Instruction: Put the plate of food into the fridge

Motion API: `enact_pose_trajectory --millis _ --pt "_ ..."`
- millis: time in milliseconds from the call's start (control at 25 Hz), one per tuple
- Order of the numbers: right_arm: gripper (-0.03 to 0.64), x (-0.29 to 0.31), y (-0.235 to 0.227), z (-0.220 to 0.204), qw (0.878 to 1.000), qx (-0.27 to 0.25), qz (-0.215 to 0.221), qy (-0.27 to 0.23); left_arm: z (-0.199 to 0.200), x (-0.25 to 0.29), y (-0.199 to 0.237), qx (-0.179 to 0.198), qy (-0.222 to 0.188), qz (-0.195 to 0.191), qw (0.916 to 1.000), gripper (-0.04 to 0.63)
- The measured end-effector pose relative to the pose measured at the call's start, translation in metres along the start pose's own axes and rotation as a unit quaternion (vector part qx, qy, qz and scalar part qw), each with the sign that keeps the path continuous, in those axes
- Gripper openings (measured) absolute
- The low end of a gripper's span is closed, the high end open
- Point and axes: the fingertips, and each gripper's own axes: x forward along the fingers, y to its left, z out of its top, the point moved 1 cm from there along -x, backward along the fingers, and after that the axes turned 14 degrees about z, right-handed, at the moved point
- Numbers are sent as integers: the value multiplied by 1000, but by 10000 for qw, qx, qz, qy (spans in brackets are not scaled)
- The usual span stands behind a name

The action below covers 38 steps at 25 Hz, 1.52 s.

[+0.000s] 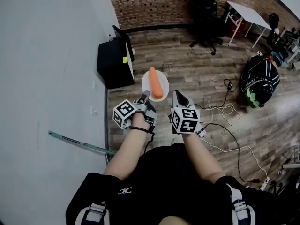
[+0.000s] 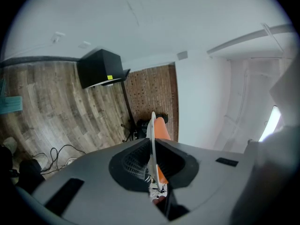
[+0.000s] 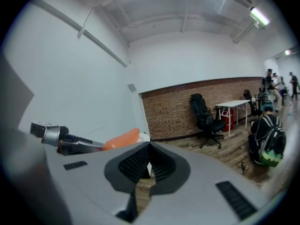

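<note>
Close below, left hand-held gripper (image 1: 146,95) clamps the left rim of one white plate (image 1: 146,81), held above the wooden floor (image 1: 197,78). One carrot (image 1: 155,83) lies on it. Right hand-held gripper (image 1: 176,94) clamps the right rim. Far left, one black box (image 1: 115,62) hugs the wall (image 1: 47,55); open floor right.

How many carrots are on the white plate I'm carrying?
1. A single orange carrot lies lengthwise on the round white plate, which the left gripper clamps by its near rim. No other food shows, though the carrot could hide something small.
</note>
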Motion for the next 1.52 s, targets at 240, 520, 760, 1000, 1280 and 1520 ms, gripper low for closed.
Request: enact_pose_trajectory --millis 240,520,760,1000,1280,1520 --pt "14 18 -55 34 9999 -40 100 -16 -13 51 -35 -113 -7 -47 9999 29" --pt "14 14 -137 65 9999 -102 80 -96 -51 120 -80 -159 6 -227 9996 29" --pt "14 9 -195 64 9999 63 -3 -87 -83 163 -95 -185 46 -234 9995 29" --pt "14 9 -235 68 9998 182 -90 -87 -99 199 -106 -62 169 -89 9998 29" --pt "14 33 -278 70 9995 208 -211 -70 -98 255 -119 -34 330 -113 9994 29" --pt "14 92 -315 95 9998 28 -212 -7 -70 323 -132 -160 421 -61 9990 29"
